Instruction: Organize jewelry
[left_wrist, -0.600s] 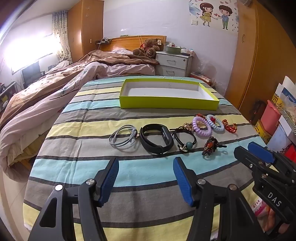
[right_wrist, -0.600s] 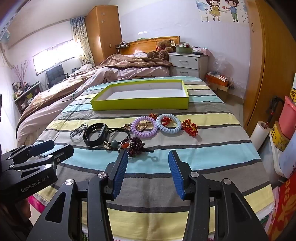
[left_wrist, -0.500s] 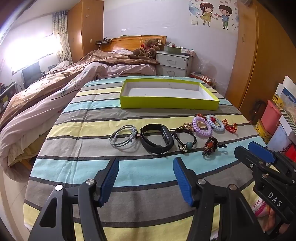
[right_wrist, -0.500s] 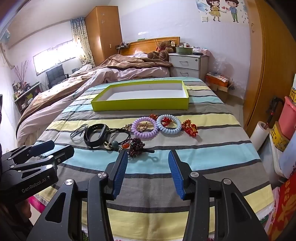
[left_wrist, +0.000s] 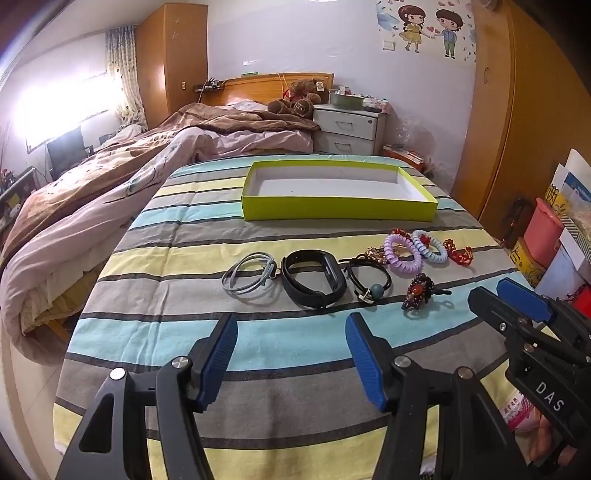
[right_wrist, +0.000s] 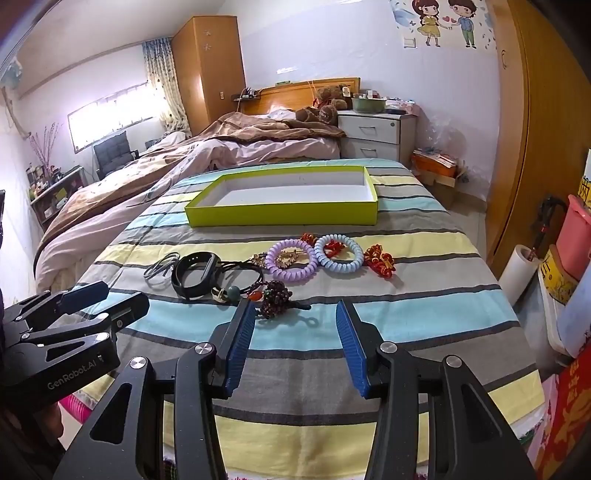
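Nothing moved, coiled purple tie (right_wrist: 291, 261), glossy black band (left_wrist: 313, 277), jaws apart

Trays: one lime-green tray (left_wrist: 340, 210), frame centre.
Coil hair ties: two, purple (left_wrist: 400, 254) and pale blue (left_wrist: 430, 249).
Black wristbands: one (left_wrist: 314, 282).
Grey cord loops: one (left_wrist: 249, 277).
Beaded black cords: one (left_wrist: 369, 282).
Bead clusters: one (left_wrist: 417, 290).
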